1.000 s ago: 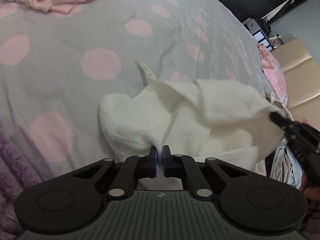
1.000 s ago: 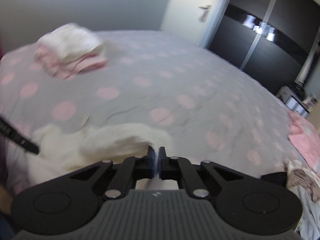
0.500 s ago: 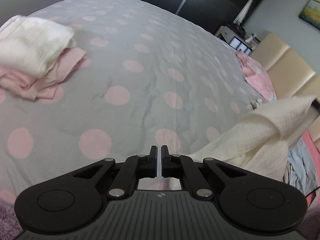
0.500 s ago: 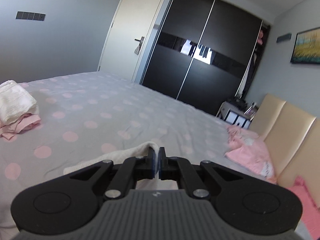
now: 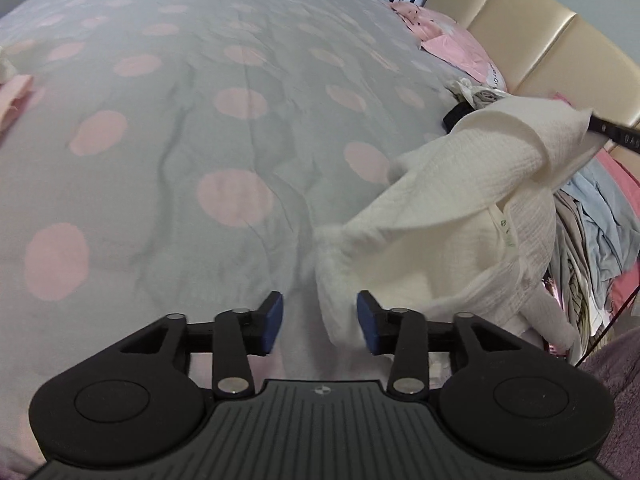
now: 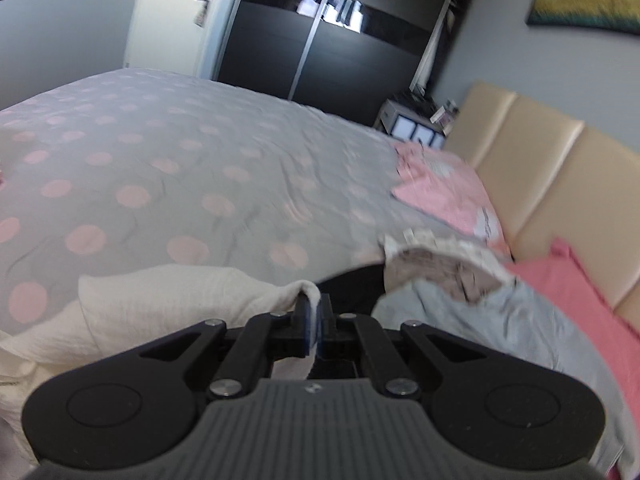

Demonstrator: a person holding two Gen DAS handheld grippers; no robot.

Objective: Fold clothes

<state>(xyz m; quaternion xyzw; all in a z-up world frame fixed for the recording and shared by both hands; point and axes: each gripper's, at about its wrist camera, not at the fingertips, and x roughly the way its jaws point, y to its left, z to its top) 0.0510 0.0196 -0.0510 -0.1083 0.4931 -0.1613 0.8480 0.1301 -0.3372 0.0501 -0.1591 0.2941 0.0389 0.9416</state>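
A white crinkled garment (image 5: pixel 460 216) hangs in the air above the grey bedspread with pink dots (image 5: pixel 200 120). My left gripper (image 5: pixel 319 322) has its jaws opening; the garment's lower edge dangles between them, close to the right pad, and neither pad presses on it. At the upper right of the left wrist view, my right gripper (image 5: pixel 600 126) holds the garment's top corner. In the right wrist view the right gripper (image 6: pixel 314 322) is shut on a fold of the white garment (image 6: pixel 180 296), which trails off to the left.
A heap of unfolded clothes (image 5: pixel 592 216) (image 6: pixel 480 300) lies by the beige headboard (image 6: pixel 540 168). Pink items (image 6: pixel 440 188) rest near the pillows. A pink folded piece (image 5: pixel 12 96) shows at the left edge. A dark wardrobe (image 6: pixel 320 40) stands beyond the bed.
My left gripper, shut on the white garment before, has opened and let it go. The right gripper has carried its corner toward the headboard, and both views have swung that way.
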